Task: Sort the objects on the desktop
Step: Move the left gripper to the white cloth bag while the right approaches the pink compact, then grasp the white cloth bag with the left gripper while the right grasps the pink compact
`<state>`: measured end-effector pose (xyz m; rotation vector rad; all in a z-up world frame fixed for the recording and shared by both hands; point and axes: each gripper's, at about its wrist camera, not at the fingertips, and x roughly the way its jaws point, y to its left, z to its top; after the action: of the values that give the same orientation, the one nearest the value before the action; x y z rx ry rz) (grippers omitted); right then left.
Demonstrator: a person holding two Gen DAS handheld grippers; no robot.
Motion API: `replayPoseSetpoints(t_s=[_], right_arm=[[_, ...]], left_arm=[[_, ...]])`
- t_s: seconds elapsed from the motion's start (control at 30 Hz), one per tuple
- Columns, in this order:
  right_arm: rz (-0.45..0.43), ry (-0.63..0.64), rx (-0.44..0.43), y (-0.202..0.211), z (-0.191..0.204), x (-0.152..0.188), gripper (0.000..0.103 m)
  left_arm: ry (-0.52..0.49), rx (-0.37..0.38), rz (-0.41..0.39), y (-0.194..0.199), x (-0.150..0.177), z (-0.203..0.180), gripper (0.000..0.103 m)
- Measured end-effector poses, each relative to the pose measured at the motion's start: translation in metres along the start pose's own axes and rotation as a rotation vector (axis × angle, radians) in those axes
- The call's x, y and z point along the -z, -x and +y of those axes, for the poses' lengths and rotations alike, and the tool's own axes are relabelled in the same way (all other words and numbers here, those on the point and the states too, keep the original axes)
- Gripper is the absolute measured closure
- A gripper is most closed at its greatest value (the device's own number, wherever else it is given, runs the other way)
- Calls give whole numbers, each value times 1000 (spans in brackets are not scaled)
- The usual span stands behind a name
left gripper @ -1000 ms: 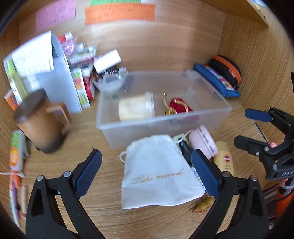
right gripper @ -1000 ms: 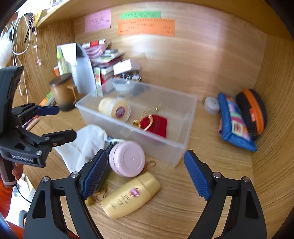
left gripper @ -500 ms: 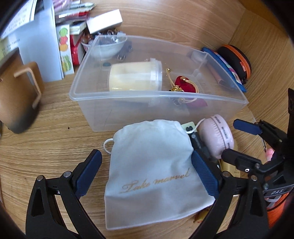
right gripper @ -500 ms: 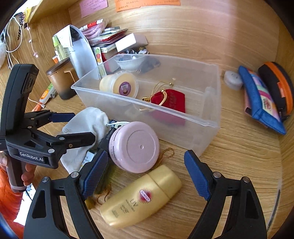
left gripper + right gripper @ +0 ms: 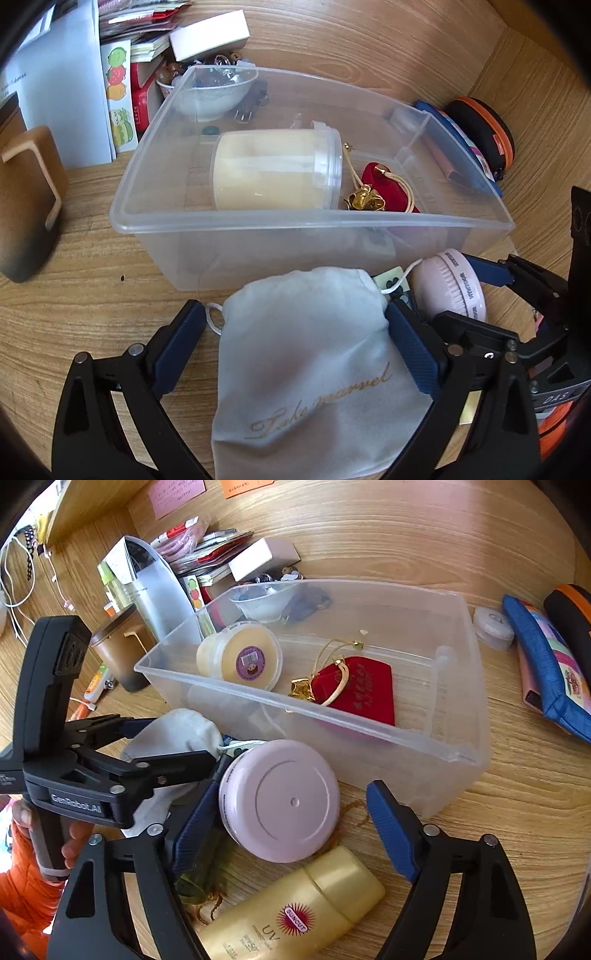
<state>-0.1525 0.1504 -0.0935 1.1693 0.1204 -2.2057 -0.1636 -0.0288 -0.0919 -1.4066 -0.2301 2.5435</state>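
- The left tongs (image 5: 295, 339) stood wide apart, their blue pads on either side of the white drawstring pouch (image 5: 314, 373), which lay flat on the bench (image 5: 74, 295) between them; the right pad looked to be touching the cloth, the left just beside it.
- The right tongs (image 5: 291, 819) were also wide, straddling the pink round jar (image 5: 284, 801), which lay on its side with its lid facing the camera.
- Just under the right tongs, nearer the camera than the jar, lay the gold sunscreen bottle (image 5: 295, 912).
- Beyond both tongs sat the clear plastic bin (image 5: 303, 225), which held a cream-coloured tub (image 5: 273, 173) and a red pouch (image 5: 358, 690) with a gold cord.
- Far to the right of the right tongs lay a blue pencil case (image 5: 546, 664).
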Motion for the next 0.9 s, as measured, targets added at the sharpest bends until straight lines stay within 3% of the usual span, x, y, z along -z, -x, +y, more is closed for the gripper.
replayPoseSetpoints(t_s=[0.1,0.23,0.47,0.9], right_arm=[[-1,0,-14,0,0,-1,30],[6,-2,-43,-2,0,-3,40],[-2,8,-29,-1,3,-2,40],[-69,59,46,30,16,4,40]], left_arm=[[-5,10,-6,0,0,1,6],[-19,50,-10,3,1,-2,25],[-89,32,-49,13,6,-17,51],[-115,-43,-122,38,18,-23,63]])
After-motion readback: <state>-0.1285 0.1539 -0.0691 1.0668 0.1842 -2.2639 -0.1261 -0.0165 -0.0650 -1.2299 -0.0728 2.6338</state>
